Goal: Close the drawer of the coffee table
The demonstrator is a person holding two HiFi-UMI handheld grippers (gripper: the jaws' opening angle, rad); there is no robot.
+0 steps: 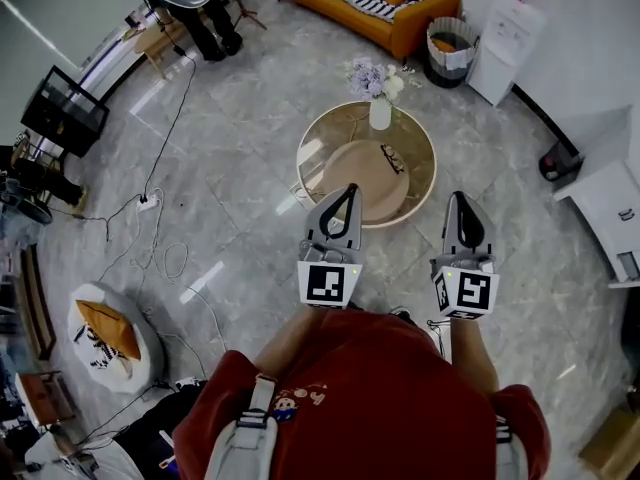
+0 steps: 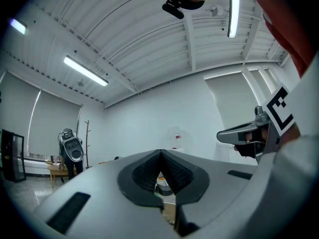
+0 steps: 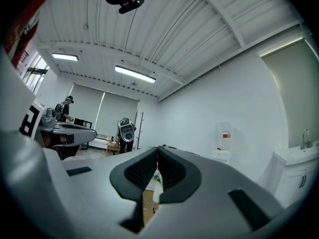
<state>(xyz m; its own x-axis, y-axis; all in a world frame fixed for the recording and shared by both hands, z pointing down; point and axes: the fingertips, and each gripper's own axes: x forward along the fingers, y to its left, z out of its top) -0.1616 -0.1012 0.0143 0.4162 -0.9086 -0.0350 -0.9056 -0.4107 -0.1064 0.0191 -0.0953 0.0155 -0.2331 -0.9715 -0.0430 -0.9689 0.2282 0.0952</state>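
The round coffee table (image 1: 312, 173) stands on the marble floor ahead of me, with a white vase of flowers (image 1: 379, 112) and a pair of glasses (image 1: 392, 158) on it. No open drawer shows from this angle. Both grippers are held level at chest height, above the table's near edge. My left gripper (image 1: 346, 190) (image 2: 160, 153) is shut with nothing in it. My right gripper (image 1: 461, 199) (image 3: 158, 148) is shut and empty too. In each gripper view the jaws point across the room at a white wall.
An orange sofa (image 1: 392, 0), a basket (image 1: 450, 48) and a water dispenser (image 1: 506, 34) stand beyond the table. A white cabinet (image 1: 612, 200) is at the right. Cables (image 1: 150, 230) and a round cushion seat (image 1: 106, 334) lie on the left floor.
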